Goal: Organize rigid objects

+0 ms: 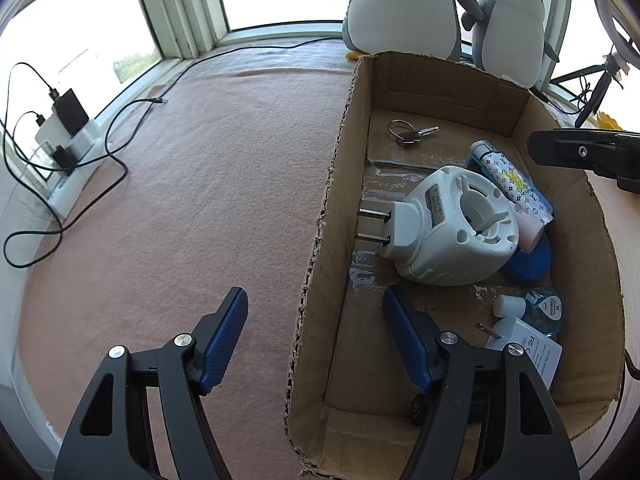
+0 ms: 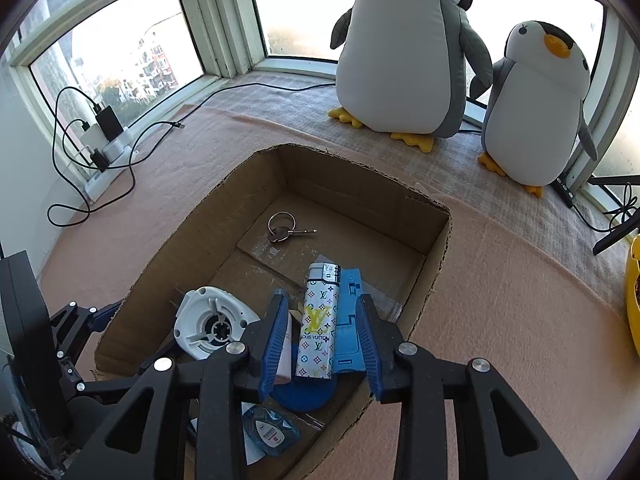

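An open cardboard box (image 1: 440,76) (image 2: 360,184) stands on a pink blanket. It holds a key ring (image 1: 408,132) (image 2: 286,230), a white plug-in device (image 1: 452,224) (image 2: 212,320), a patterned lighter (image 1: 508,180) (image 2: 318,320), a blue flat piece (image 2: 348,320), a small clear blue bottle (image 1: 540,312) (image 2: 270,432) and a white adapter (image 1: 528,344). My right gripper (image 2: 323,300) is open over the box; the lighter lies between its blue pads with a gap on each side. My left gripper (image 1: 315,292) is open and straddles the box's left wall without touching it.
Two plush penguins (image 2: 408,60) (image 2: 536,112) stand behind the box by the window. At the left, a power strip with chargers (image 1: 68,136) (image 2: 106,136) trails black cables (image 1: 120,168) over the blanket. A tripod leg (image 1: 596,92) and a yellow object (image 2: 632,300) are at the right.
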A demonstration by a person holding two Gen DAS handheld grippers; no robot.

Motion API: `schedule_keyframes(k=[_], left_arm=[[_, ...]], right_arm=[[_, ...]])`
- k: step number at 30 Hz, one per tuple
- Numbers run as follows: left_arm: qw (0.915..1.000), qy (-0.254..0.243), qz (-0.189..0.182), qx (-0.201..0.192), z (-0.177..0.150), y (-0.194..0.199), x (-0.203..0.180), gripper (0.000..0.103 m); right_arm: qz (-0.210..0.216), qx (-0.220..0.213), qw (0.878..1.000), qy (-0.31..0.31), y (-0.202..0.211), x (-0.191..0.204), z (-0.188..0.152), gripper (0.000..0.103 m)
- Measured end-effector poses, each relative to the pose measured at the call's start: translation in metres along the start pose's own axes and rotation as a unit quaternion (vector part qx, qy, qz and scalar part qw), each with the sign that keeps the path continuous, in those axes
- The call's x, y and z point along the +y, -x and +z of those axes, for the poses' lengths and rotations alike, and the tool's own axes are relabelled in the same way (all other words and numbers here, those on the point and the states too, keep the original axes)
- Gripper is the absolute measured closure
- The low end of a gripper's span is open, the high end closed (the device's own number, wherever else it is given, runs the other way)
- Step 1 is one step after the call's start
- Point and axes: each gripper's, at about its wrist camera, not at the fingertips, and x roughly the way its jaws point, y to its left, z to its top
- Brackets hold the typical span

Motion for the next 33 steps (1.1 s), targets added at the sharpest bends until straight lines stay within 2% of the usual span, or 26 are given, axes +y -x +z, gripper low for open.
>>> schedule_keyframes(k=[6,10,18,20,28,33], left_arm=[[1.0,-0.002,0.0,0.0,0.0,0.0,0.001,0.032],[1.0,-0.001,0.0,0.001,0.001,0.0,0.002,0.032],[1.0,-0.004,0.009,0.001,0.002,0.001,0.001,0.03],[0.9999,-0.005,0.012,0.002,0.002,0.001,0.001,0.027],[0.9998,-0.008,0.016,0.012,-0.003,0.008,0.003,0.027],[0.9997,-0.006,0.025,-0.001,-0.003,0.024,0.007,0.027]], right_arm=[[-0.002,-0.003,1.0,-0.001,0.008,-0.001,-0.005,0.062],[-0.005,-0.005,1.0,-0.004,0.017,-0.004,-0.013,0.049],[-0.014,-0.013,0.999,-0.026,0.039,-0.017,-0.031,0.047],[-0.016,-0.017,0.999,-0.031,0.046,-0.019,-0.035,0.044],[-0.026,-0.024,0.998,-0.045,0.067,-0.017,-0.047,0.037],[-0.033,-0.033,0.998,-0.052,0.081,-0.011,-0.055,0.037]])
